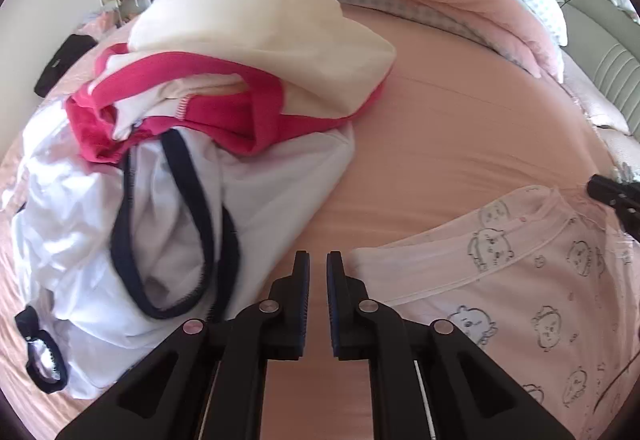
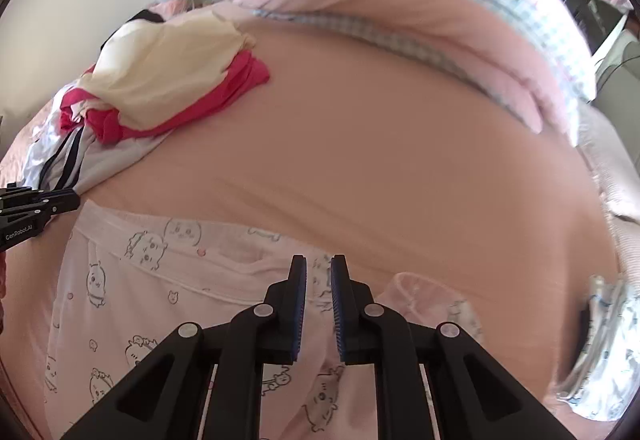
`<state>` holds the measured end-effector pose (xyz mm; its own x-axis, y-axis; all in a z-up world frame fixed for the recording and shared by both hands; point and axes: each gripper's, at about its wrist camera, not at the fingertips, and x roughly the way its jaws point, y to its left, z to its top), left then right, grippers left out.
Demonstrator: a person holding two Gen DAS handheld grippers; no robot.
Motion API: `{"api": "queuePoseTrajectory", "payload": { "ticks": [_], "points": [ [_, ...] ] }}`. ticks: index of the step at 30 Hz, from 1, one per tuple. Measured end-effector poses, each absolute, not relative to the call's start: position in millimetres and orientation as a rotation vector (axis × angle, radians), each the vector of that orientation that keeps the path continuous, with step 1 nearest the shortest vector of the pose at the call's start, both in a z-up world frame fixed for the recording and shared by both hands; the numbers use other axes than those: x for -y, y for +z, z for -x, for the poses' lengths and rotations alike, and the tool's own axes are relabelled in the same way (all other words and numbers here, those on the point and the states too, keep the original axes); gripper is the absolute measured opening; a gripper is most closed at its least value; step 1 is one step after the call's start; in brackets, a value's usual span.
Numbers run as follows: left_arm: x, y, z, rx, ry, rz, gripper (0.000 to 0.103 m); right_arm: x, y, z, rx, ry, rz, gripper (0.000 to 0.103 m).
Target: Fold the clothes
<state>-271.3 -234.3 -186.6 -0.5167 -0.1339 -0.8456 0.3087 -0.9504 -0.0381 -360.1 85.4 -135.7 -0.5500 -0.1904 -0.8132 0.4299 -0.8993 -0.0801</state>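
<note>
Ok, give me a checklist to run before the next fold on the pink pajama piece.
1. Left gripper empty: ok, jaws nearly shut, nothing between them.
2. Right gripper empty: ok, a narrow gap, no cloth pinched.
3. Pajama piece lies flat on the bed sheet: ok at the waistband; near end out of view, cannot tell.
4. Clothes pile clear of the pajama piece: ok, sheet shows between them.
5. Room to fold: ok.

Both wrist views tilt down, close over the pink bed [image 1: 440, 120], sharing the printed garment [image 2: 160, 280]
</note>
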Motion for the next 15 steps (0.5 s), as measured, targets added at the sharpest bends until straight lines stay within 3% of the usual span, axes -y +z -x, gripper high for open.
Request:
{"api": "queuePoseTrajectory", "payload": {
  "ticks": [2, 5, 9, 10, 12, 15],
  "points": [
    [235, -189, 272, -0.312, -2.546, -1.411, 0.007, -85, -130, 356, -0.388, -2.46, -1.212, 0.013],
    [227, -192, 275, -0.377, -2.616, -1.476, 0.007, -78, -141, 360, -0.408, -2.336, -1.287, 0.029],
    [220, -199, 276, -0.275, -2.593, -1.491, 0.009, -61, -170, 372, -0.517, -2.304, -1.373, 0.029],
    [220, -200, 275, -0.286, -2.594, -1.491, 0.009, -60, -176, 375, -0.511, -2.292, -1.39, 0.028],
    [221, -201, 275, -0.299, -2.595, -1.486, 0.009, -59, -183, 377, -0.49, -2.281, -1.394, 0.008],
    [222, -201, 274, -0.299, -2.594, -1.487, 0.009, -64, -173, 373, -0.418, -2.323, -1.333, 0.005]
  ]
}}
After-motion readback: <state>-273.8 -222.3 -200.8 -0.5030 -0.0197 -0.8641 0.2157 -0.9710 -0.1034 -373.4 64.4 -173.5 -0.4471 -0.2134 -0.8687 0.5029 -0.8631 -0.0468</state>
